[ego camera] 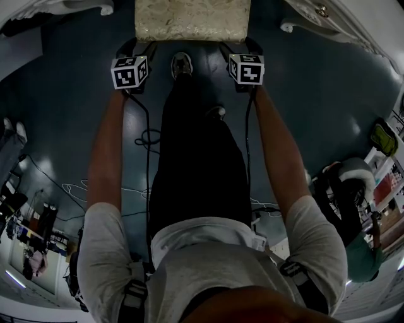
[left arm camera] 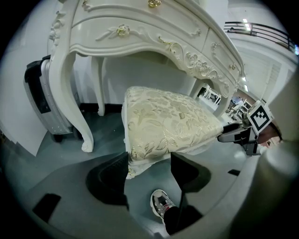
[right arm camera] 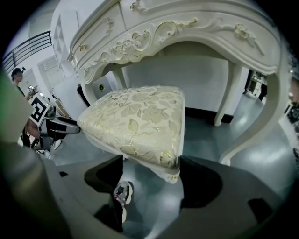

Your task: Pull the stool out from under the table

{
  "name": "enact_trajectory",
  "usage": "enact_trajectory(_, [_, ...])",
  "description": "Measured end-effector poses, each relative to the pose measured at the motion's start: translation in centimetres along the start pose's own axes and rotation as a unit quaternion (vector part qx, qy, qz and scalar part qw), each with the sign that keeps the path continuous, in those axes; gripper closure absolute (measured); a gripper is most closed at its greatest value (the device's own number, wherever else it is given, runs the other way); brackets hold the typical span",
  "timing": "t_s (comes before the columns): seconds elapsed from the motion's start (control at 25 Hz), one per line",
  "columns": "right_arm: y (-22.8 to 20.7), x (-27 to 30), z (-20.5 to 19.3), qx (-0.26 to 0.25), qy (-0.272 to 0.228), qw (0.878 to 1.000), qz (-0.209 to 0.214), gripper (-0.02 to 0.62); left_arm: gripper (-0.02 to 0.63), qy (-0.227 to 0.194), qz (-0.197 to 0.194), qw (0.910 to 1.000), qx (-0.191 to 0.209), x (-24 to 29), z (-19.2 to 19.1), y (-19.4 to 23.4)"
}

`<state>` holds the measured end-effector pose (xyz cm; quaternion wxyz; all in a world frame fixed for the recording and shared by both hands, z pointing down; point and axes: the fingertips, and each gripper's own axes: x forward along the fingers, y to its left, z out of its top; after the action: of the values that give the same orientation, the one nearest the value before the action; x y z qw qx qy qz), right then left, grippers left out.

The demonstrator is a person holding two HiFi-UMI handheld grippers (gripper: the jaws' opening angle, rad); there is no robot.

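The stool (ego camera: 192, 19) has a cream cushion with a gold leaf pattern and stands at the top centre of the head view, in front of the white carved table (left arm camera: 140, 32). My left gripper (ego camera: 136, 47) is at its front left corner and my right gripper (ego camera: 238, 49) at its front right corner. In the left gripper view the stool (left arm camera: 168, 121) has one corner between the jaws of the left gripper (left arm camera: 149, 170), which stand apart with room to spare. The right gripper (right arm camera: 150, 175) likewise stands open around a corner of the stool (right arm camera: 140, 121).
The table's curved legs (left arm camera: 70, 107) (right arm camera: 247, 126) flank the stool. A grey suitcase (left arm camera: 42, 102) stands left of the table. The person's shoe (ego camera: 182, 63) is on the dark floor just before the stool. Cables (ego camera: 148, 135) lie on the floor. Shelves with goods (ego camera: 388, 183) stand at the right.
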<state>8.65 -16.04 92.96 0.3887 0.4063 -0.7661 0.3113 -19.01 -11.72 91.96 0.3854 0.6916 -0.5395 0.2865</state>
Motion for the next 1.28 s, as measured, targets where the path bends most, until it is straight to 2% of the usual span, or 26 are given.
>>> enact_trajectory(0.16, [0.3,-0.4,-0.7,0.001,0.000,1.000,0.000,0.229,0.336,-0.006,-0.005,1.0000,0.005,-0.4,0.1,-0.5])
enact_trajectory(0.32, [0.6,-0.7,-1.4,0.004,0.000,1.000,-0.002,0.229,0.337,-0.017,-0.012,0.9998,-0.009,-0.6,0.0,-0.7])
enact_trajectory(0.52, [0.6,-0.6,-1.1,-0.003,0.003,1.000,-0.002,0.230,0.326,0.002,0.017,0.9994,0.031,0.0,0.0,1.1])
enact_trajectory(0.68, [0.2,-0.1,-0.6,0.006,0.000,1.000,-0.004,0.229,0.324,0.016,-0.011,0.9985,0.052,0.6,0.5,1.1])
enact_trajectory(0.84, [0.0,0.2,-0.6,0.003,0.000,1.000,0.000,0.224,0.324,0.030,-0.039,0.9984,0.028,1.0,0.3,0.9])
enact_trajectory(1.04, [0.1,0.0,-1.1,0.018,0.002,1.000,0.001,0.224,0.334,0.032,-0.023,0.9991,0.018,0.6,-0.2,0.5])
enact_trajectory(1.28, [0.3,-0.6,-1.6,0.021,0.003,1.000,0.015,0.224,0.334,0.043,-0.028,0.9986,0.009,-0.2,-1.1,-0.1])
